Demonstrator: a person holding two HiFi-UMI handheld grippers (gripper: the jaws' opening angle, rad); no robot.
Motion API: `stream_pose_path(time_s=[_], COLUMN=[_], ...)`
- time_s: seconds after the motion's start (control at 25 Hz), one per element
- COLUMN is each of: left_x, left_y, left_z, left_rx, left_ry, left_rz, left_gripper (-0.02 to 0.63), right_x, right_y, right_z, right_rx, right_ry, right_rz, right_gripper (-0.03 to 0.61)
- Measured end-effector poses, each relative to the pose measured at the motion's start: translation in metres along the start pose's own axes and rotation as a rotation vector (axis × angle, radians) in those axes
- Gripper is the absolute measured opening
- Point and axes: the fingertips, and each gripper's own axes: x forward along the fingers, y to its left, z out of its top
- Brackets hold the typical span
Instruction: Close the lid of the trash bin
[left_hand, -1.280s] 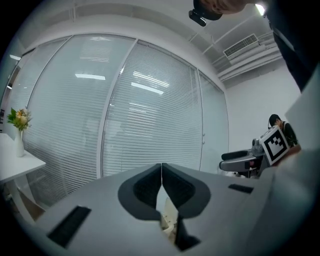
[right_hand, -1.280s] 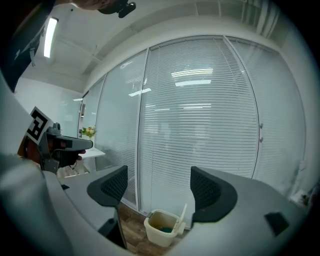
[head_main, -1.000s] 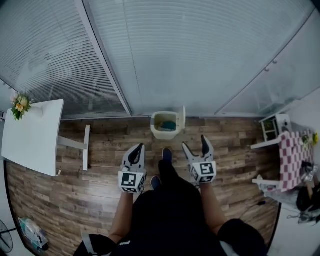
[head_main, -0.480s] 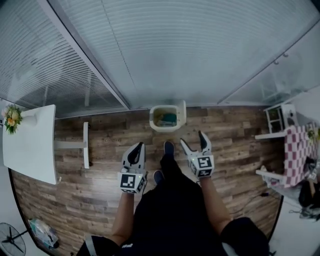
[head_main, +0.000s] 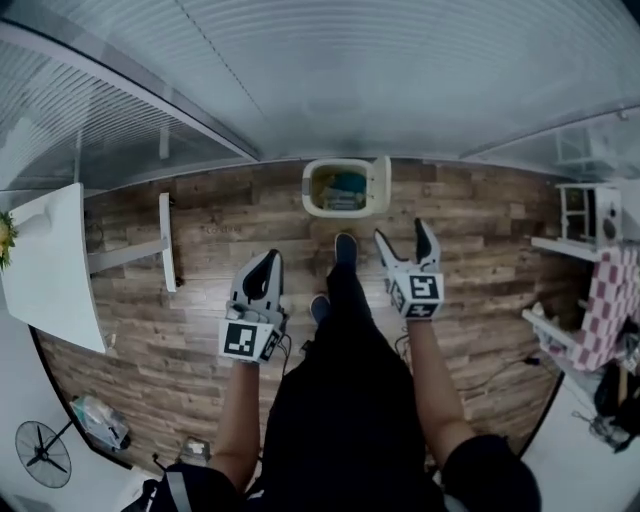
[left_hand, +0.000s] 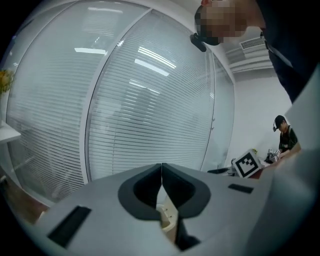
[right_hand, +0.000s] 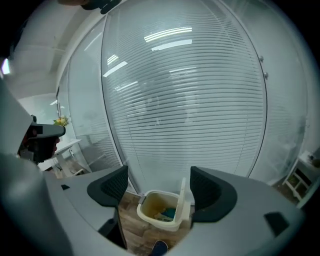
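Observation:
A cream trash bin (head_main: 338, 189) stands on the wood floor against the glass wall, with rubbish inside. Its lid (head_main: 380, 185) stands upright on the bin's right side. In the right gripper view the trash bin (right_hand: 160, 212) and its raised lid (right_hand: 182, 198) show between the jaws, some way ahead. My right gripper (head_main: 403, 238) is open and empty, just below and right of the bin. My left gripper (head_main: 260, 279) is shut with nothing in it, lower and to the left. In the left gripper view the left gripper (left_hand: 161, 172) points at the blinds.
A white table (head_main: 45, 260) with flowers stands at the left, with a white leg frame (head_main: 160, 245) lying toward me. A fan (head_main: 40, 452) and a bag (head_main: 98, 424) sit lower left. A white rack (head_main: 590, 215) and a checked cloth (head_main: 612, 300) are at the right. My shoe (head_main: 345, 246) is near the bin.
I have stepped closer to the bin, which now sits higher in the head view. Both grippers moved forward with me; their jaws kept the same state.

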Motion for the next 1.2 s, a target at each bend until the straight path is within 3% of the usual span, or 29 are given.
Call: stream_pose_path(time_s=[0.24,0.52,0.84,0.88,0.92,0.96,1.2], left_x=[0.028,0.071,0.100,0.102,0.104,0.106,0.109], left_y=[0.020,0.015,0.014,0.012,0.011,0.011,0.016], left_z=[-0.030,-0.068,-0.097,-0.100,-0.104,-0.107,-0.129], left_rx=[-0.019,-0.003,-0.017,-0.005,0.007,0.016,0.043], left_ry=[0.060,0.104,0.140,0.145,0.149,0.151,0.181], left_rz=[0.024,-0.055,-0.094,-0.110,-0.124,-0.132,-0.139], left_gripper=[0.008,0.008,0.008,0.008,0.008,0.008,0.008], right_x=[0.050,0.111,0.132,0.130,0.129,0.128,0.128], right_y=[-0.019,-0.053,-0.068,-0.069,-0.071,-0.072,-0.068], right_z=[-0.041,-0.112,-0.144,-0.144,-0.144,-0.144,-0.137], right_rx=[0.026,0.091,0.130,0.118,0.108,0.101,0.080], right_ry=[0.072,0.154,0.217,0.221,0.218,0.209,0.176], right_rz=[-0.002,-0.070,-0.131,-0.152,-0.173,-0.188,-0.197], right_gripper=[0.356,0.356,0.353,0.329,0.193,0.114,0.106])
